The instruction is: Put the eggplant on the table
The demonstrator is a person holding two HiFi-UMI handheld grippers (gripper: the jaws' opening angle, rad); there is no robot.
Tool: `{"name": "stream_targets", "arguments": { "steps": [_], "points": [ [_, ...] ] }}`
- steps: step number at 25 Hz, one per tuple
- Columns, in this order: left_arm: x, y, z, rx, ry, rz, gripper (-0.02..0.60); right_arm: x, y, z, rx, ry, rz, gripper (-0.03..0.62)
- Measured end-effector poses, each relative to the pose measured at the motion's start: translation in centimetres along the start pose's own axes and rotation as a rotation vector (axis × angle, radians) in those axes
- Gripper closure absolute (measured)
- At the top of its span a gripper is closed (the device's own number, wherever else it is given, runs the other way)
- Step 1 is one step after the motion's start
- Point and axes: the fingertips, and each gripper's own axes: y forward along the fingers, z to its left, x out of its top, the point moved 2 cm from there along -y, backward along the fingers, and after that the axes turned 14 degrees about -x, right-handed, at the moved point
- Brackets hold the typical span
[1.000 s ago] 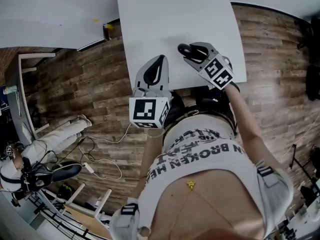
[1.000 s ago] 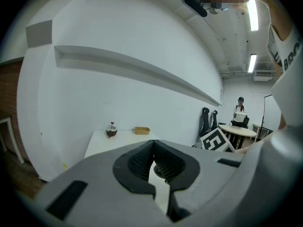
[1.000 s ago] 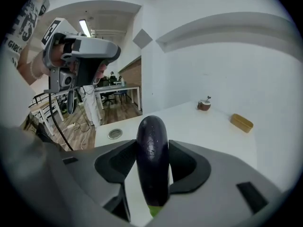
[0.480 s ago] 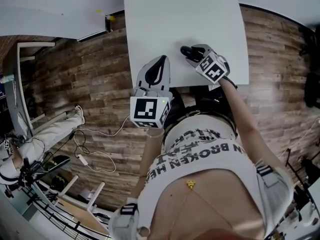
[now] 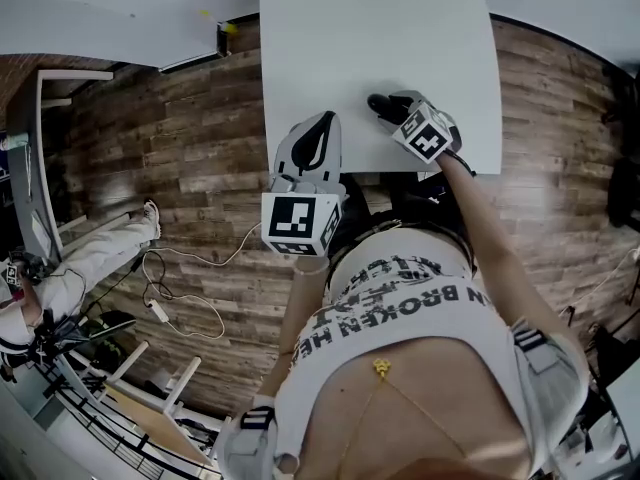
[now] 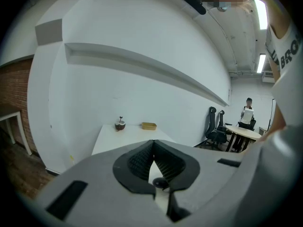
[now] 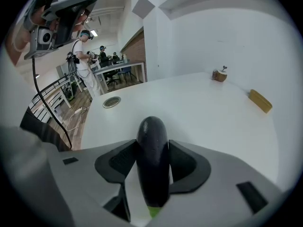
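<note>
A dark purple eggplant [image 7: 152, 154] with a green stem end sits lengthwise between the jaws of my right gripper [image 7: 152, 148], which is shut on it. Its rounded tip sticks out past the fingers, pointing down at the white table [image 7: 203, 112]. In the head view the right gripper [image 5: 390, 109] and the eggplant [image 5: 378, 102] hang low over the table's near right part [image 5: 380, 28]; whether the eggplant touches the top I cannot tell. My left gripper [image 5: 311, 146] hovers at the table's near edge, its jaws shut on nothing, pads meeting [image 6: 152, 144].
A small brown object [image 7: 219, 74] and a flat yellow block [image 7: 261, 100] stand at the table's far end. A round grommet [image 7: 111, 101] is set in the tabletop at the left. Wood floor, cables [image 5: 185, 303] and people at desks [image 7: 85, 56] surround the table.
My right gripper has sunk toward the tabletop and tipped further down with the eggplant still in it. The left gripper has barely moved.
</note>
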Motion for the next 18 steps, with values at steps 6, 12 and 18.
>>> {"name": "stream_targets", "arguments": {
  "steps": [6, 12, 18],
  "points": [
    [0.02, -0.44, -0.18, 0.013, -0.001, -0.003, 0.577, -0.75, 0.23, 0.28, 0.005, -0.017, 0.02, 0.382],
    [-0.26, -0.76, -0.04, 0.024, -0.003, -0.003, 0.577, -1.06, 0.45, 0.18, 0.007, -0.008, 0.023, 0.382],
    [-0.3, -1.0, -0.06, 0.023, 0.002, -0.006, 0.577, -1.06, 0.48, 0.33, 0.005, -0.011, 0.023, 0.382]
  ]
}}
